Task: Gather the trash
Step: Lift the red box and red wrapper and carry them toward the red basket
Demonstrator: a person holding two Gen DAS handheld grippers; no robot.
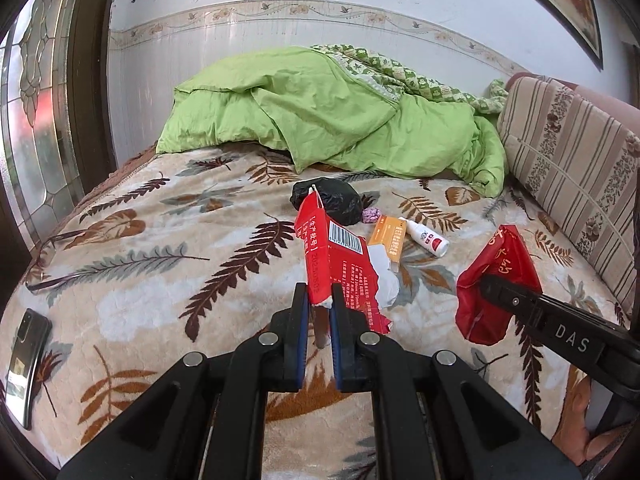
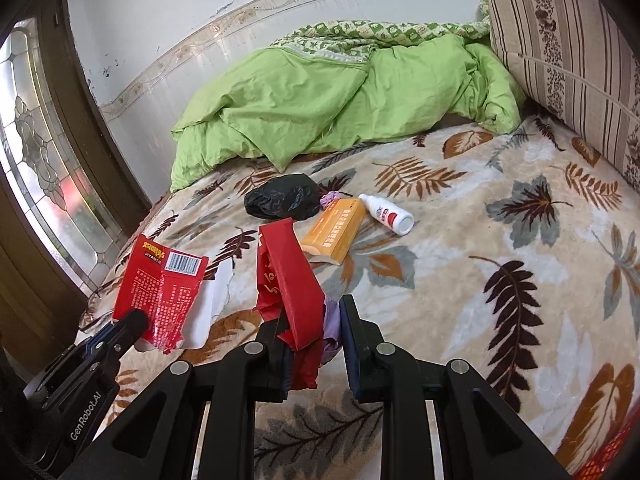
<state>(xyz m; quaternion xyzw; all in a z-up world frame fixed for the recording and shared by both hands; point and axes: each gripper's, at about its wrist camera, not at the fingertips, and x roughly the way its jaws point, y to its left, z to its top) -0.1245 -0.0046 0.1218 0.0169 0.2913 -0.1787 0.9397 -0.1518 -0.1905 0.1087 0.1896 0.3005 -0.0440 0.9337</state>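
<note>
While both tongs are full, left gripper (image 1: 320,300) clamped on torn red packet (image 1: 336,256), right gripper (image 2: 314,320) clamped on red wrapper (image 2: 292,280), orange box (image 2: 334,236) lies at 12 o'clock, long axis toward 1, nearer the right.

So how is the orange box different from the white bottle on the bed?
The orange box is flat with straight edges, while the white bottle is round. The box is orange with writing along it; the bottle is white with a red patch on its label. The box lies right next to the black bag; the bottle lies on the box's other side, farther from the bag. Both lie on their sides on the leafy blanket, and no claw holds either.
</note>
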